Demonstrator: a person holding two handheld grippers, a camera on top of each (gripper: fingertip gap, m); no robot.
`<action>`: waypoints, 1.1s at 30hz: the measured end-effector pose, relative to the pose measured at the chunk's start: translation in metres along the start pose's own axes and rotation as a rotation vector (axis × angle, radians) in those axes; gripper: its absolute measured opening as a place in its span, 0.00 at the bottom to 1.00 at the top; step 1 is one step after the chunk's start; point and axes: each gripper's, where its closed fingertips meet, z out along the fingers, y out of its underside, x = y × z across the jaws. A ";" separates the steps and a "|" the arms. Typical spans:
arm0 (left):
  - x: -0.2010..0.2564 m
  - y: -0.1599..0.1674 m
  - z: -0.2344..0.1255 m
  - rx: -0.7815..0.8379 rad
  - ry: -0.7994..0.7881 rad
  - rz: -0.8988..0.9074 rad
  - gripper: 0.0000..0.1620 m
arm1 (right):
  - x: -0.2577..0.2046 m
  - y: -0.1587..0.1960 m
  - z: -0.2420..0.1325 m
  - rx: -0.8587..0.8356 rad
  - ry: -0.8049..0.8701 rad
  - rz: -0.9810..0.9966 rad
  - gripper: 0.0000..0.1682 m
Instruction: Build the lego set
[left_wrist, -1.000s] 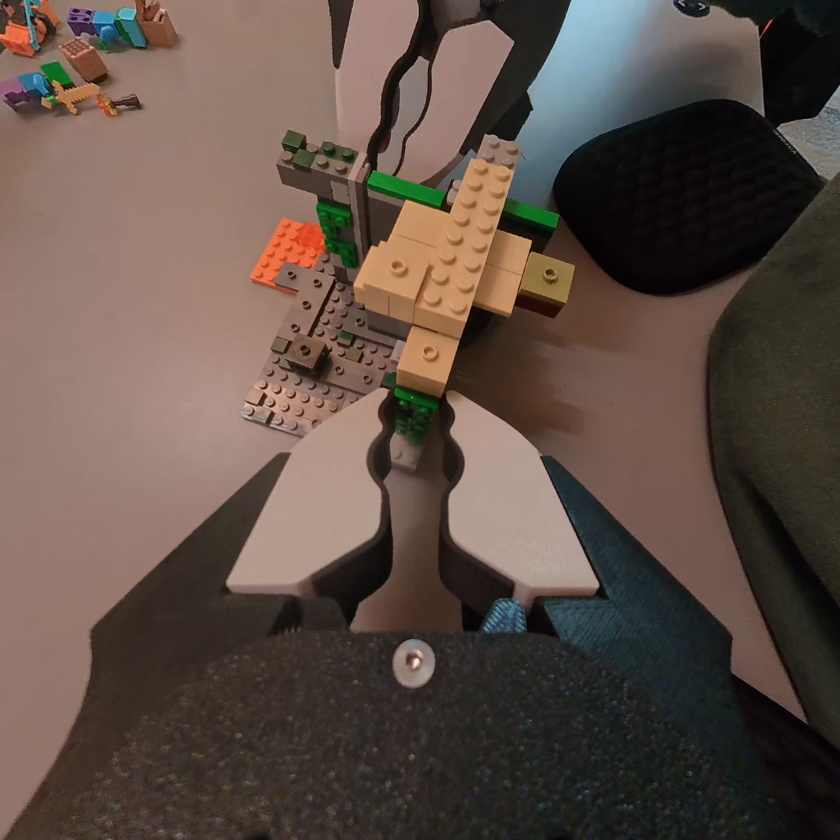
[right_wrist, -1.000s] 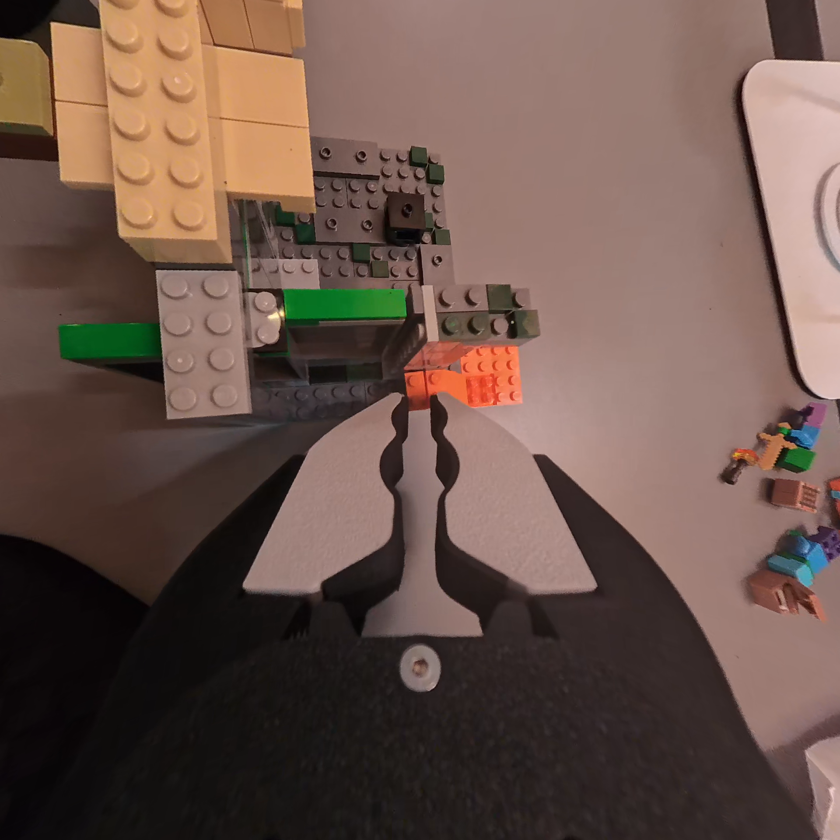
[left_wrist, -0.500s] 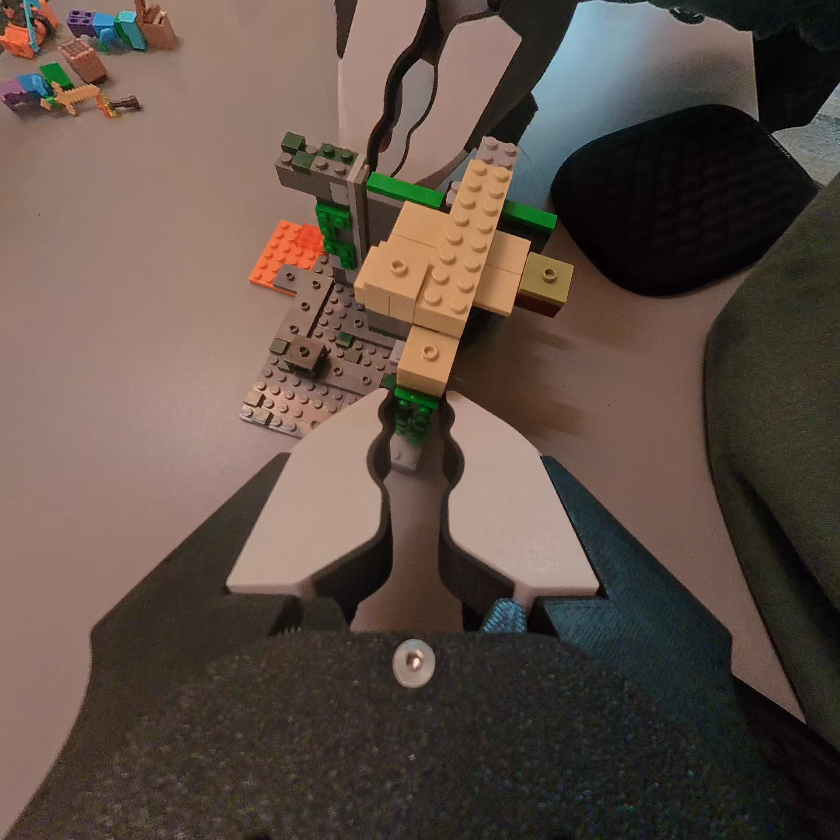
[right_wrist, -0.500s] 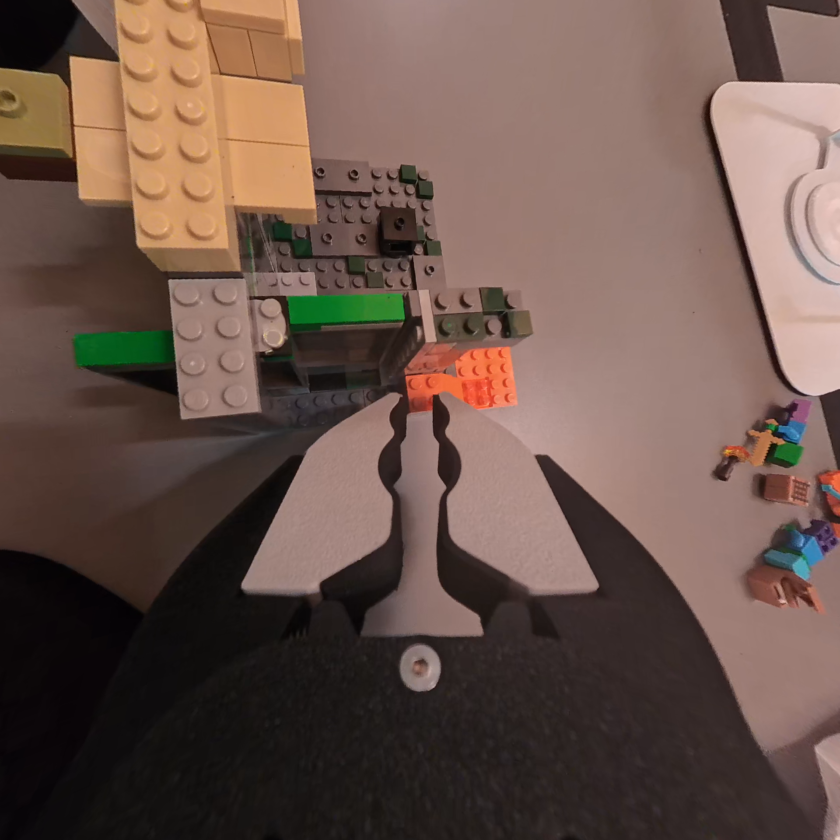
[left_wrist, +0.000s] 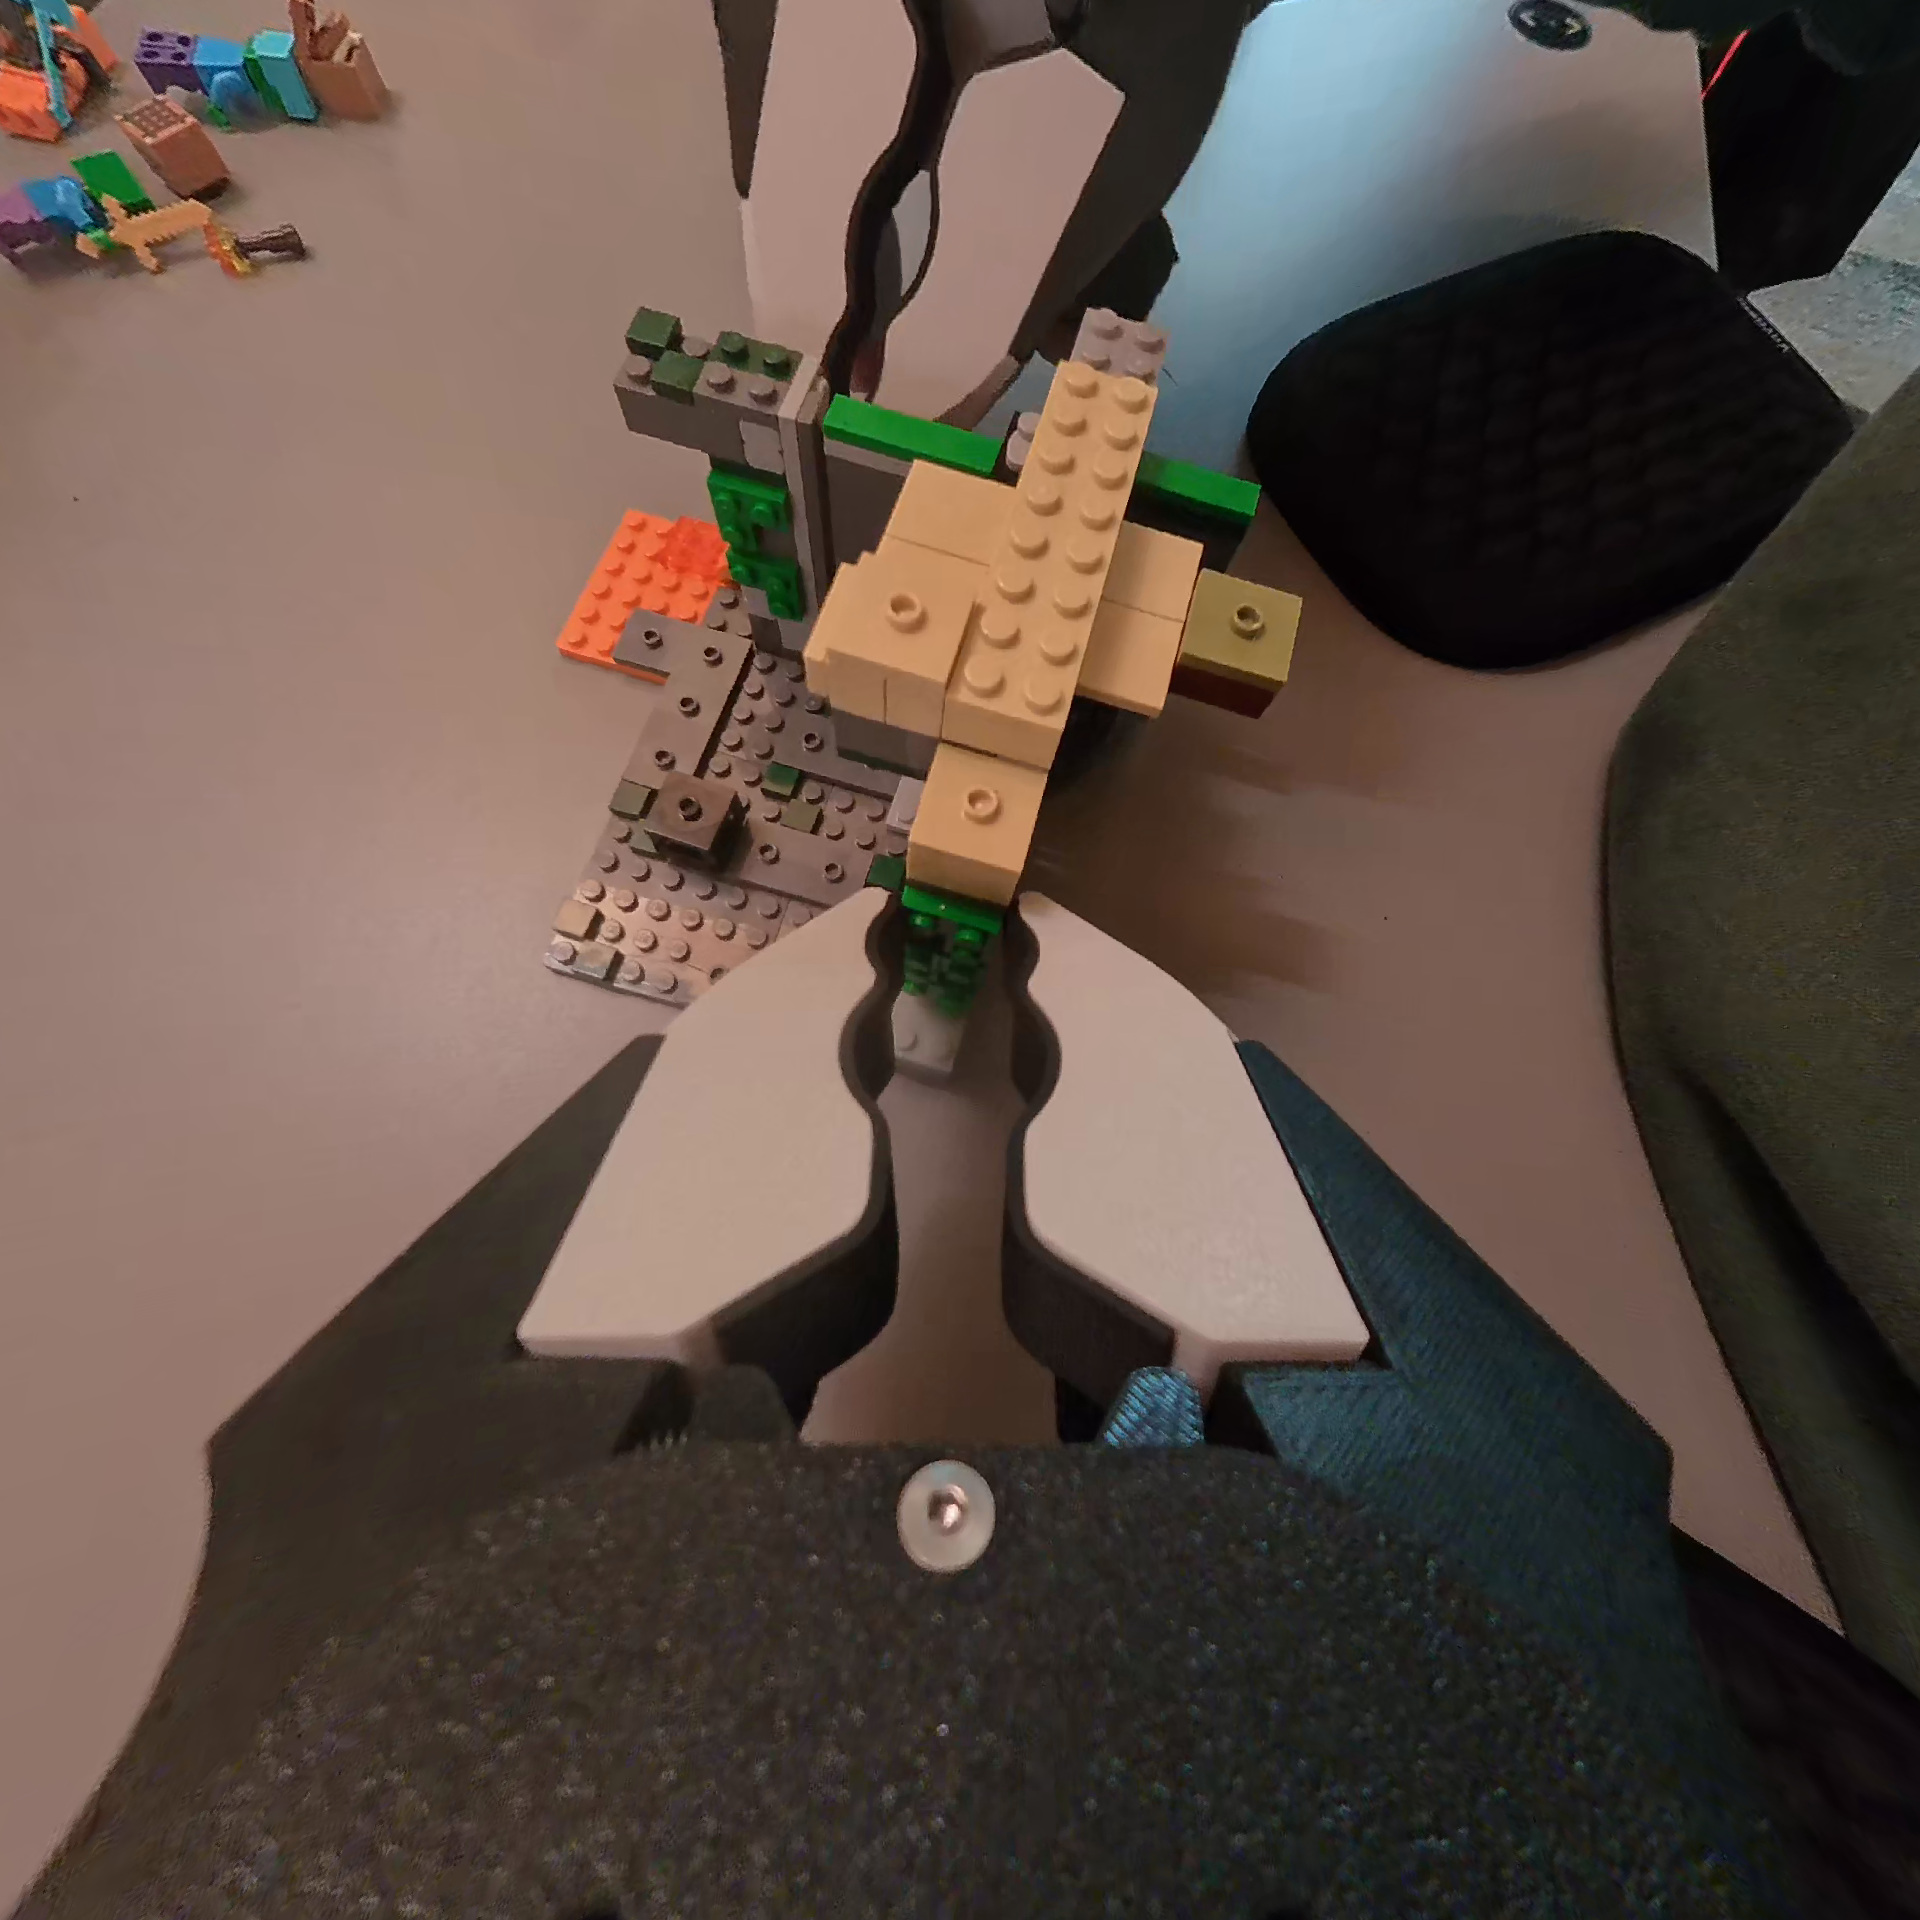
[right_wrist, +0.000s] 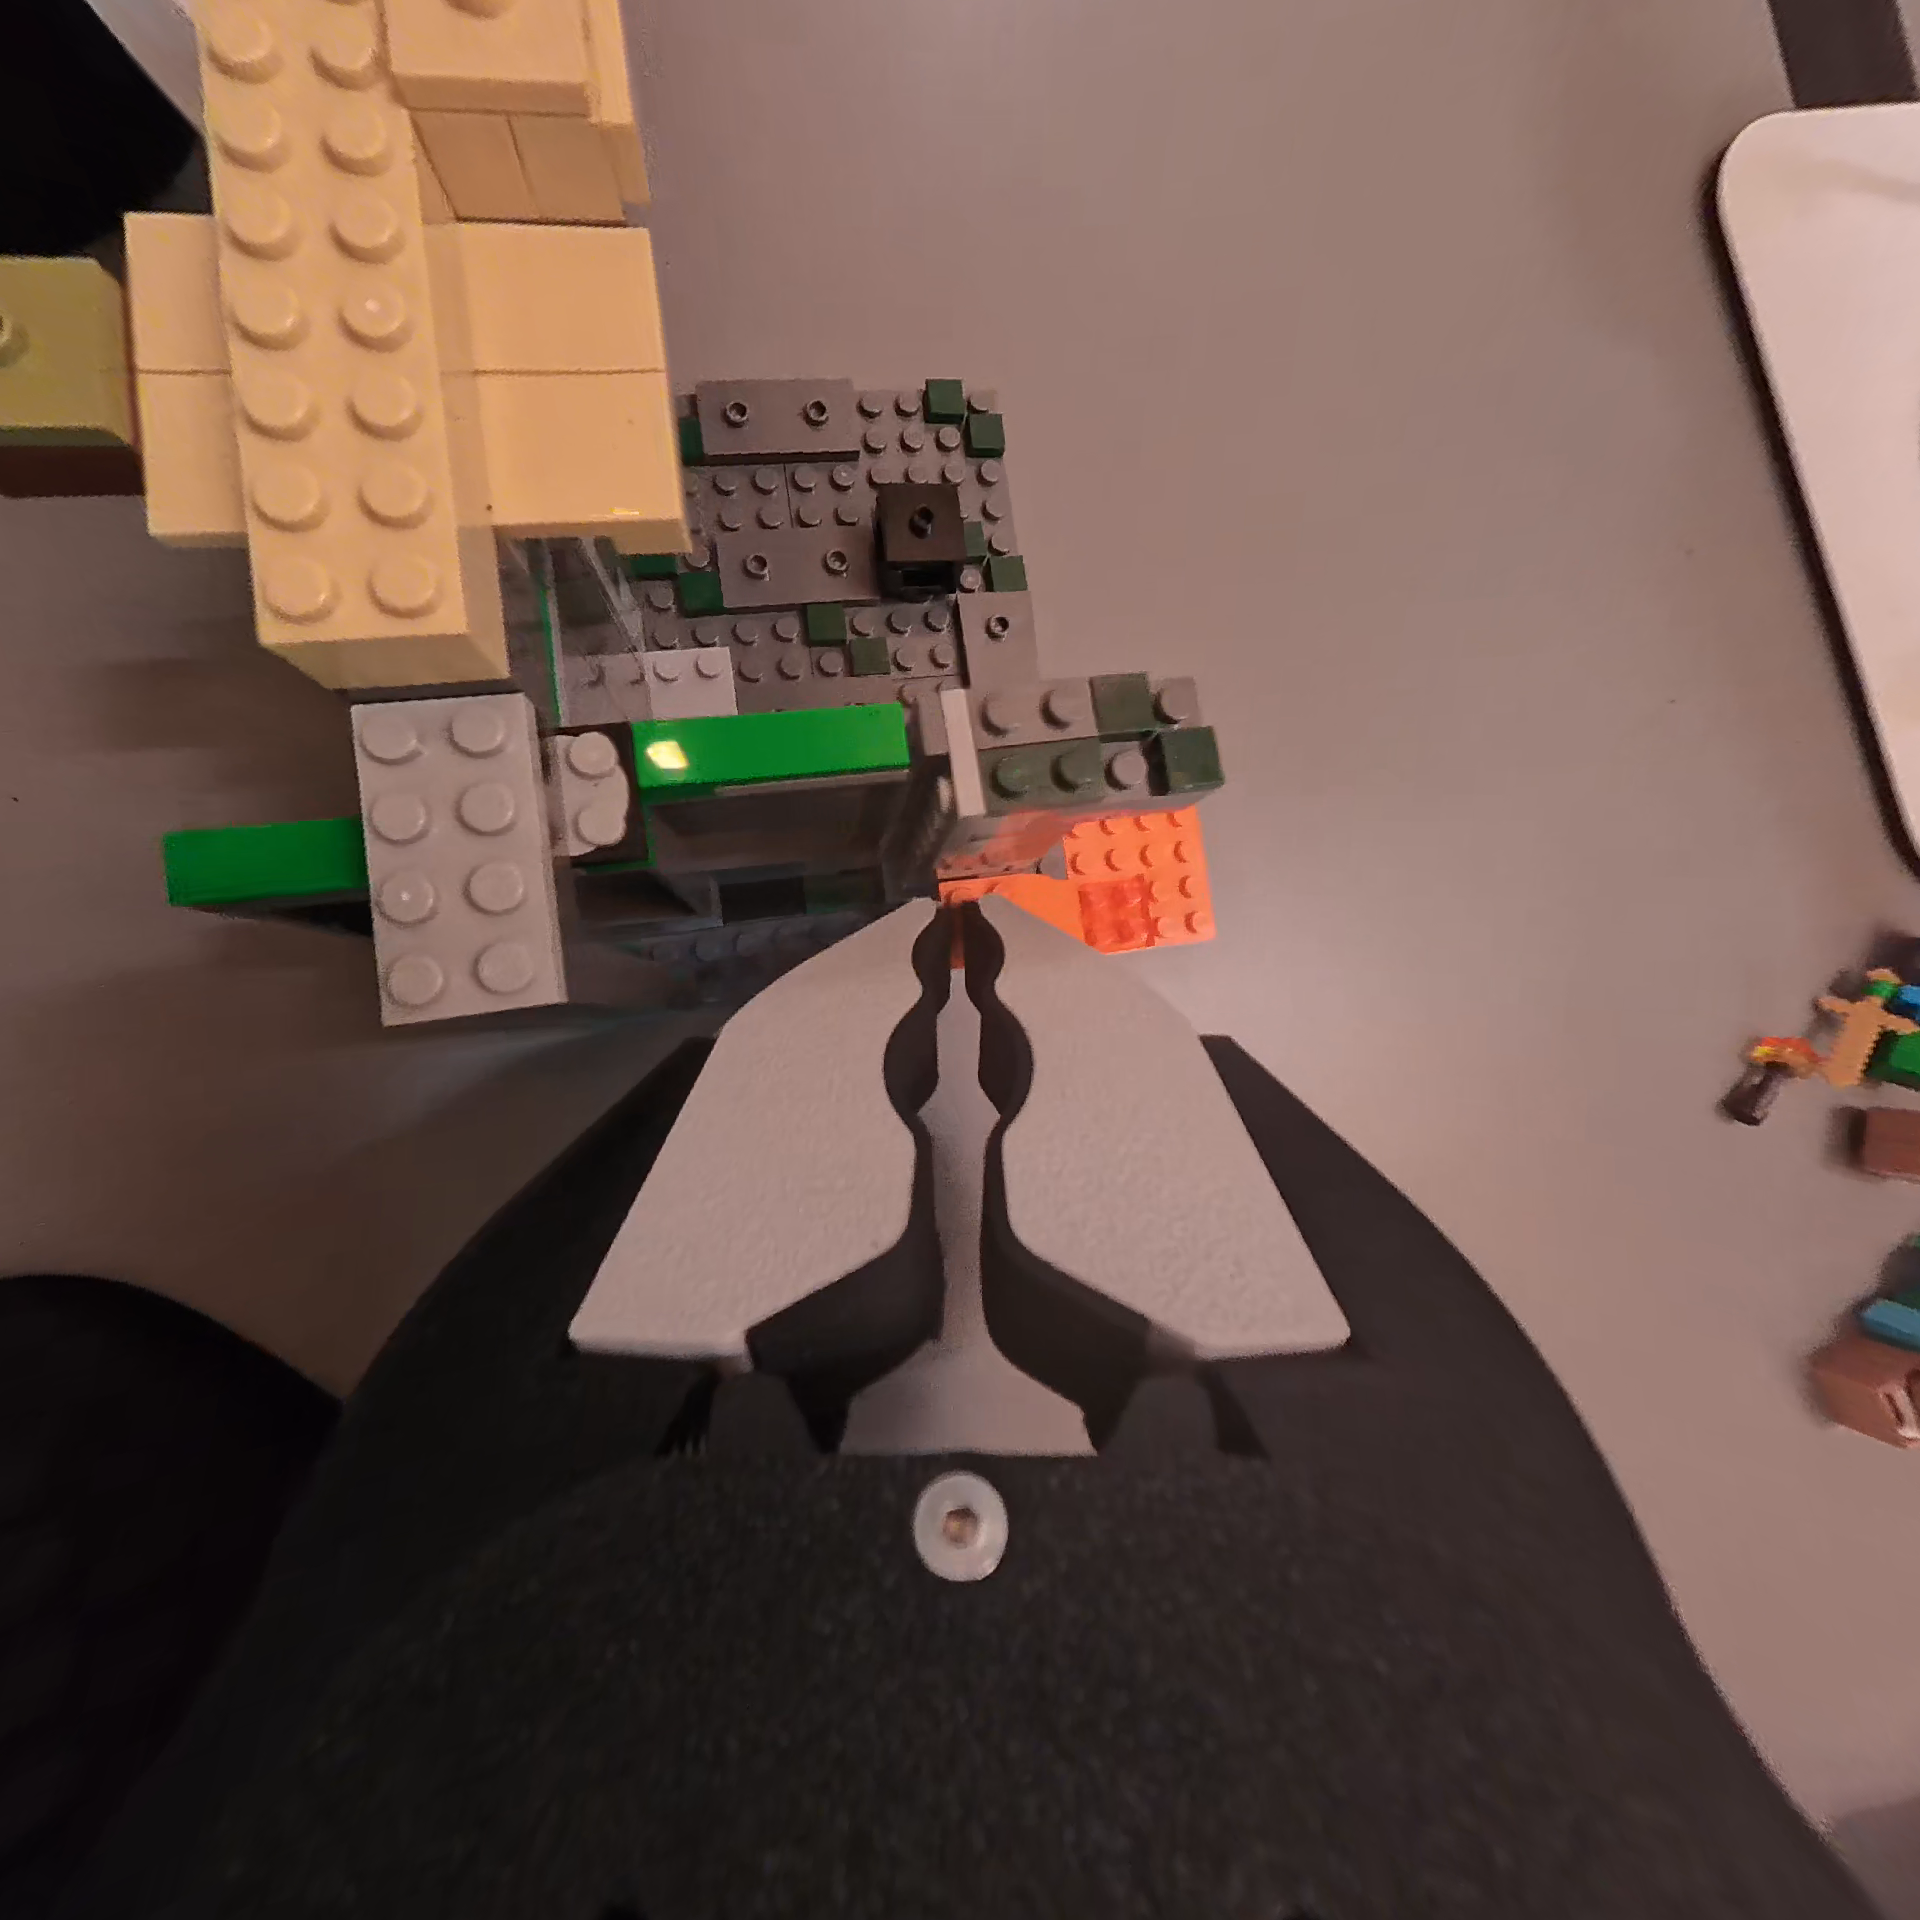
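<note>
The lego model (left_wrist: 997, 582) stands on a dark grey studded baseplate (left_wrist: 665, 904). It has a tan top, green tiles and a grey wall. My left gripper (left_wrist: 943, 914) is shut on the model's green and grey column (left_wrist: 940, 966), just under the tan block. My right gripper (right_wrist: 951, 914) looks down on the model (right_wrist: 790, 748) from above with its jaws nearly touching. Its tips are at the edge of the orange plate (right_wrist: 1143, 883), and orange shows in the slit. I cannot tell whether it pinches anything. It also shows in the left wrist view (left_wrist: 904, 156), its tips hidden behind the wall.
Loose coloured bricks and small figures lie at the far left (left_wrist: 187, 156), and they show at the right edge in the right wrist view (right_wrist: 1870, 1039). A black padded rest (left_wrist: 1538, 447) lies right of the model. A white tray (right_wrist: 1839, 416) is at the right. About 11 cm separates my left fingertips from my right.
My right gripper has come down closer to the model and its jaws have closed from a clear gap to a thin slit. My left gripper has kept its hold.
</note>
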 end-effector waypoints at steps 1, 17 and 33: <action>0.000 0.000 0.000 0.001 0.002 0.002 0.11 | 0.000 0.000 0.000 -0.003 -0.011 0.011 0.01; 0.004 0.002 -0.001 0.015 0.029 0.010 0.10 | 0.002 -0.001 0.005 -0.113 -0.113 0.024 0.00; 0.005 0.002 -0.002 -0.006 0.027 -0.005 0.11 | 0.017 0.000 -0.025 0.175 -0.139 0.272 0.02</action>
